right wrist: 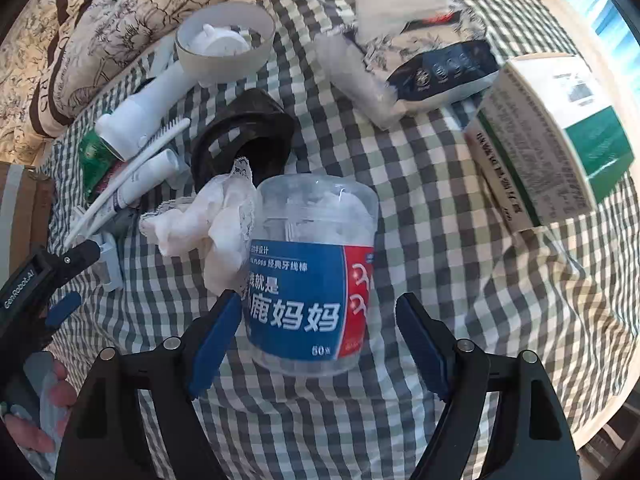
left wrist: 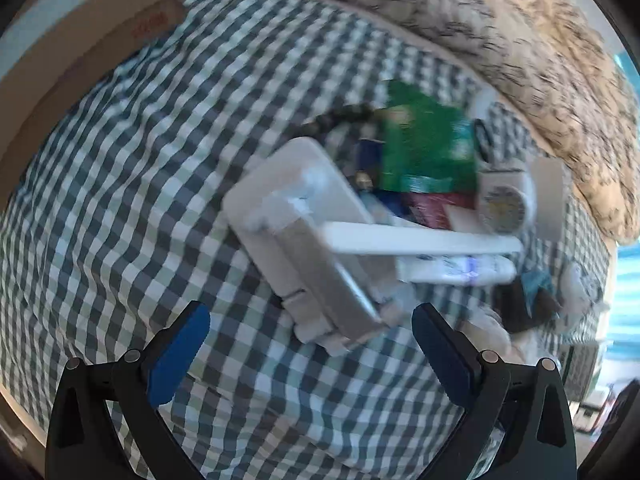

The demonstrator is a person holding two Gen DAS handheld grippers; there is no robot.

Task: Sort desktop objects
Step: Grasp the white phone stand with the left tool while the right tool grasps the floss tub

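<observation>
Right wrist view: right gripper (right wrist: pixel 316 334) stands with jaws apart around a clear floss-pick jar (right wrist: pixel 312 276) with a blue and red label; whether the pads touch it is not discernible. Jar rests on the checked cloth (right wrist: pixel 420 184), a crumpled white tissue (right wrist: pixel 208 228) touching its left side, a black ring-shaped part (right wrist: pixel 244 140) beyond. Left wrist view, blurred: left gripper (left wrist: pixel 310 342) is spread wide and empty, just near of a white plastic holder (left wrist: pixel 300 232).

Both wrist views looked steeply down, close over the checked cloth (left wrist: pixel 120 200). The toothbrush (right wrist: pixel 124 178) pile at the right view's left edge filled the left view's centre.
</observation>
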